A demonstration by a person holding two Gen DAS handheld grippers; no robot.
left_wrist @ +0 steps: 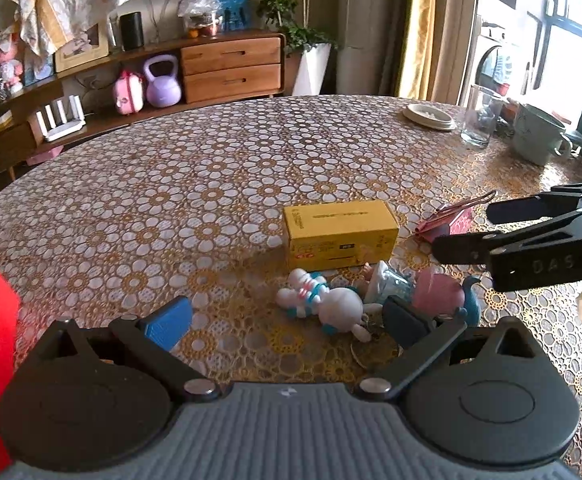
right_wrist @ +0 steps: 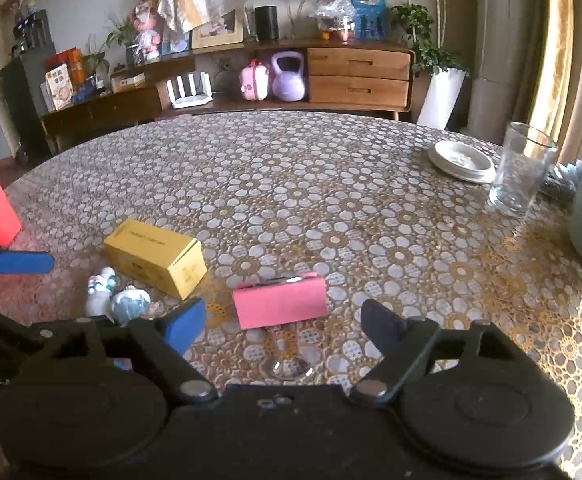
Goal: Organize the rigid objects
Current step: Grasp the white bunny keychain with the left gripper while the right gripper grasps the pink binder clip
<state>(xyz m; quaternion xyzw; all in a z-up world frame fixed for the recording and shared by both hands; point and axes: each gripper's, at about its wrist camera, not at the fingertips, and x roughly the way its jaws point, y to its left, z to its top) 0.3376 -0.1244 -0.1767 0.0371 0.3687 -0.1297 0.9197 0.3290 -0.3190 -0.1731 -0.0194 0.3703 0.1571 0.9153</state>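
Position first, as we read it from the left wrist view: the left gripper stands released, its blue pads wide apart with nothing pressed between them, and the white figurine lies on the table directly ahead, partly between the pad tips and closer to the right-hand pad. Just beyond it sits the yellow box, long axis running across the view. The right gripper enters from the right, jaws apart, aimed toward the pink clip. Next, from the right wrist view: the right gripper is likewise unclenched and holds nothing; the pink clip stands just ahead, centred between the pads, its long axis lying across the gap rather than along it. The yellow box and white figurine lie off to the left, nearer the left gripper. We judge that each hand is nearer its own target, so the right takes the clip.
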